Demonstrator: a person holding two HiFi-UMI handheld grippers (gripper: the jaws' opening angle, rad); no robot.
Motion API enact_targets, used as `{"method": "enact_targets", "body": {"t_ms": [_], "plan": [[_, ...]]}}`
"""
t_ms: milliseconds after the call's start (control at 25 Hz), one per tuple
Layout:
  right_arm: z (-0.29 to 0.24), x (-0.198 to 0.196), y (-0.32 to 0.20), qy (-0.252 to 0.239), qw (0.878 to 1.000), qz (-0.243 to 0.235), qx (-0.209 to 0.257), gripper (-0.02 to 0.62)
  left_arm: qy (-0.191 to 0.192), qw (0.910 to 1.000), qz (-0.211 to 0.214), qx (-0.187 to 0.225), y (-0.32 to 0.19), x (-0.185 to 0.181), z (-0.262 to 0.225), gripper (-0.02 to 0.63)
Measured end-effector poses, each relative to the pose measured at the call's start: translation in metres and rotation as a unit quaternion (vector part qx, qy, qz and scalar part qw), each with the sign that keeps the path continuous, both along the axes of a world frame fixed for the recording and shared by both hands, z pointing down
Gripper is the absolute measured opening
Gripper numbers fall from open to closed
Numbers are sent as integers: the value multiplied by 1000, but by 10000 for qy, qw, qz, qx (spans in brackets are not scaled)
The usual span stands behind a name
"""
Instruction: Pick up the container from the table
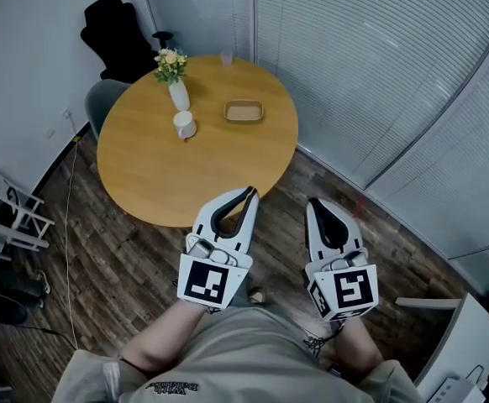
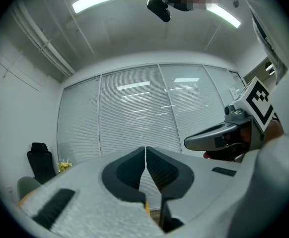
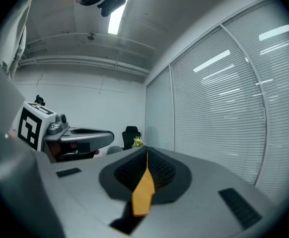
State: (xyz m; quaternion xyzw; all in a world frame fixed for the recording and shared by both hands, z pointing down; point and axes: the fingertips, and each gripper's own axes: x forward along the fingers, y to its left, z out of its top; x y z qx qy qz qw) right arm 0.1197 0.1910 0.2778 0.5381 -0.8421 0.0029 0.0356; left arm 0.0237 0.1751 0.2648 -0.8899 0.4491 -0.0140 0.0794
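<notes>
Standing off the near edge of the round table [image 1: 156, 179], we hold both grippers low against our body, probably because the reach has not yet begun. The left gripper [image 1: 250, 193] and the right gripper [image 1: 315, 203] each have their jaws clenched together on nothing. The shallow tan container [image 1: 244, 110] lies toward the far right edge, apart from the white mug [image 1: 185, 125] and the flower vase [image 1: 178, 93]. The bare tabletop on its near side leaves, we judge, an open approach.
</notes>
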Motion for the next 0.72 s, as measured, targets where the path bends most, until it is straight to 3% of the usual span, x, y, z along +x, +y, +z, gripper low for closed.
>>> {"method": "enact_targets", "body": {"t_ms": [720], "plan": [[18,12,-46,48,9998,63,-158,29,76,10000,-27,-42,-48,6,12,29]]}}
